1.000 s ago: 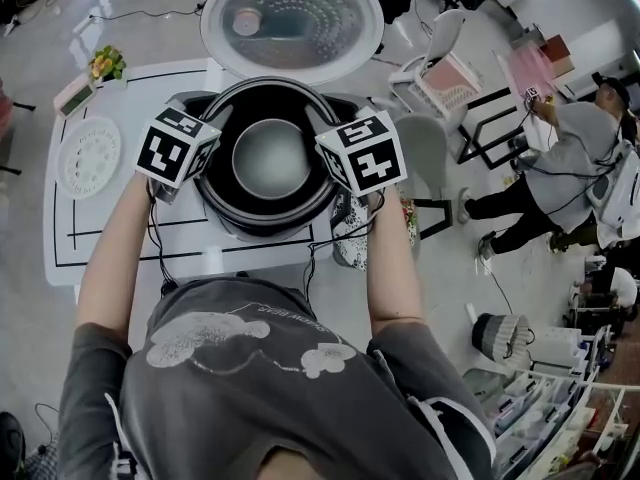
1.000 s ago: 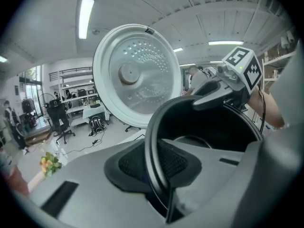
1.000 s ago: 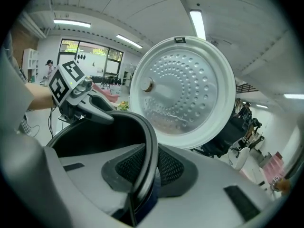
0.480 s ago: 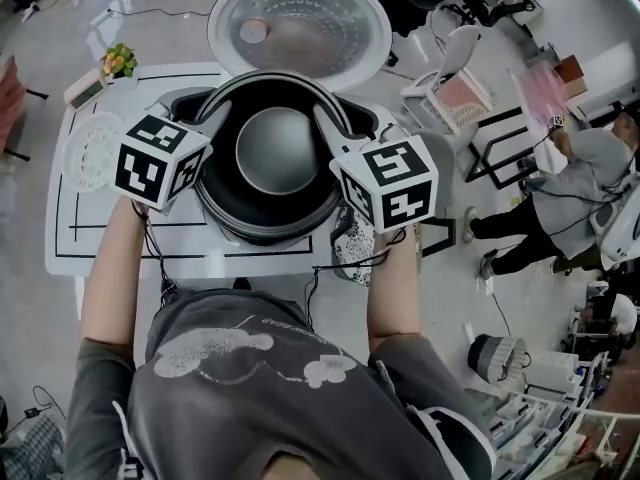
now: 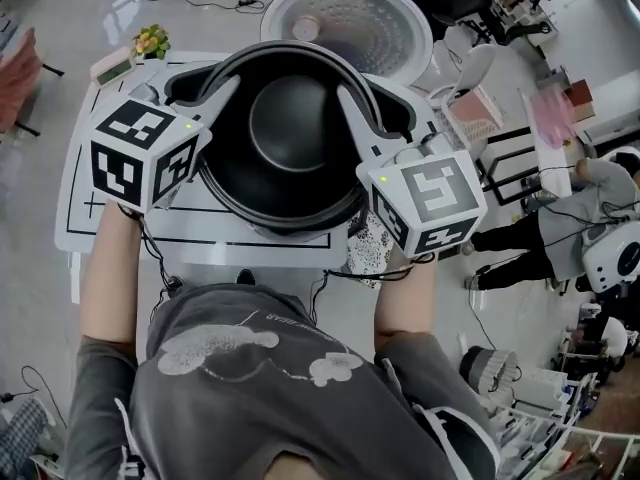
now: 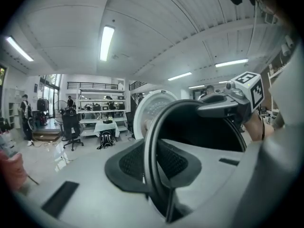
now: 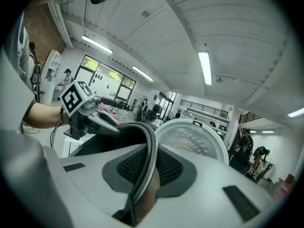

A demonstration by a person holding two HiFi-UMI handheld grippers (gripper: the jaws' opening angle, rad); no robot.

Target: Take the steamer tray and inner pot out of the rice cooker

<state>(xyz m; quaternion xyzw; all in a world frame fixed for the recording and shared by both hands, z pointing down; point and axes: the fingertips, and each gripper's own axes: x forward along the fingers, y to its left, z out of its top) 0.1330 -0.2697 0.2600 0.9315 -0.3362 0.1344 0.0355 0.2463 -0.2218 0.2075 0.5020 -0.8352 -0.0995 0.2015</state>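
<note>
The dark inner pot (image 5: 290, 128) hangs above the rice cooker's body (image 5: 400, 118), held by its rim on both sides. My left gripper (image 5: 225, 93) is shut on the pot's left rim, and my right gripper (image 5: 355, 103) is shut on the right rim. In the left gripper view the rim (image 6: 152, 141) runs between the black pads of the left gripper (image 6: 154, 163), with the right gripper (image 6: 223, 106) across the pot. The right gripper view shows the rim (image 7: 149, 151) pinched in the right gripper (image 7: 149, 167). The steamer tray is hidden in all views.
The cooker's open lid (image 5: 350, 18) stands up behind the pot. The white table (image 5: 80, 218) with black lines holds a small plant (image 5: 152, 40) at its far left corner. A chair (image 5: 470, 108) and a person (image 5: 590, 228) are to the right on the floor.
Both grippers have risen together with the inner pot, which now sits higher and larger in the head view, lifted clear above the cooker body. The head view has also shifted.
</note>
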